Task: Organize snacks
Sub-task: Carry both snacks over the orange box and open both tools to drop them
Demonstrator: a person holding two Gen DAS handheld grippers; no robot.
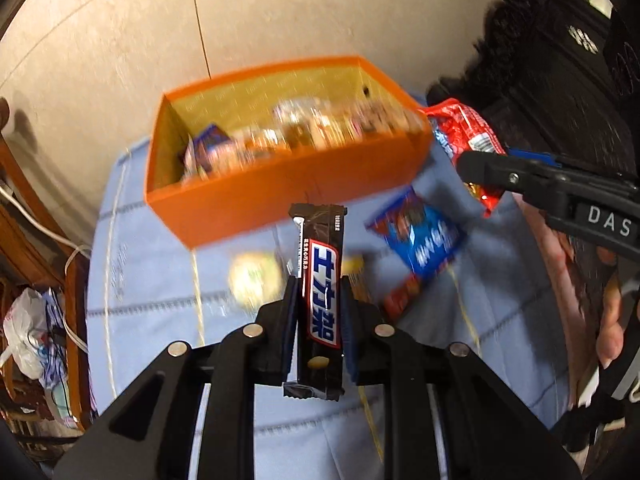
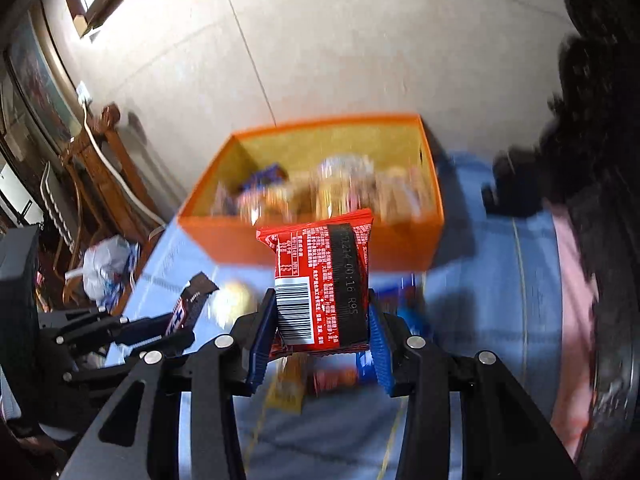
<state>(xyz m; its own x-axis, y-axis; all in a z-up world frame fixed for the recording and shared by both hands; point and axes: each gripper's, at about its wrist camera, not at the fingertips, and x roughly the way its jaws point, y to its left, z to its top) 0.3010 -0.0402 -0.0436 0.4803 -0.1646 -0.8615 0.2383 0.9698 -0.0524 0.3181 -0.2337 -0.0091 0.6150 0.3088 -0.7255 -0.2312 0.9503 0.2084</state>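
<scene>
The left gripper [image 1: 320,312] is clamped across the stiff, light chocolate bar [image 1: 320,300] at mid-length. The right gripper [image 2: 322,320] pinches the soft, crinkly red packet [image 2: 320,284] by its lower half; its slick film may slip.

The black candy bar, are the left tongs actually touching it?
Touching. The left wrist view shows the left tongs pinching the black candy bar on both sides.

The box [image 1: 288,184] is sitting on the worktop [image 1: 160,264] at the back, snacks [image 1: 304,128] piling inside it, a few packets [image 1: 420,240] lying in front.
</scene>
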